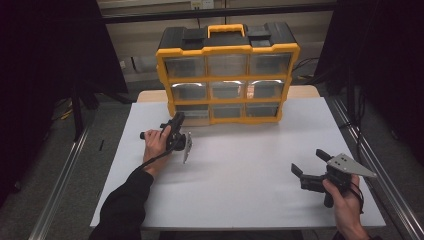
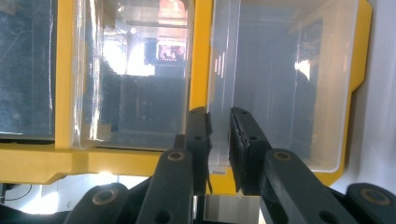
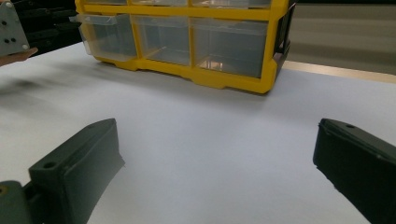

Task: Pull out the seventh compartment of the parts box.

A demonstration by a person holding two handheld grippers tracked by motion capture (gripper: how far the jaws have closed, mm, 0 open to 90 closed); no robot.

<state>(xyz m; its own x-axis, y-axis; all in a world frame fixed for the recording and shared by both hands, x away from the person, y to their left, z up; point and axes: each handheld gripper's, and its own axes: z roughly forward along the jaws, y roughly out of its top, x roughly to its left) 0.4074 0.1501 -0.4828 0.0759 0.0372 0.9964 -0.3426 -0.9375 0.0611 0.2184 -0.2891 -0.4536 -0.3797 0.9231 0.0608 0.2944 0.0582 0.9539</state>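
No legible writing. One yellow organizer with nine clear drawers; left gripper seemingly clamped on a bottom drawer's lip; right gripper spread apart.

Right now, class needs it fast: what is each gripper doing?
Left gripper: shut on the clear plastic drawer's handle lip, bottom-left of the yellow organizer.
Right gripper: open, holding nothing.

a white table (dark curtains either side) beside metal rails.
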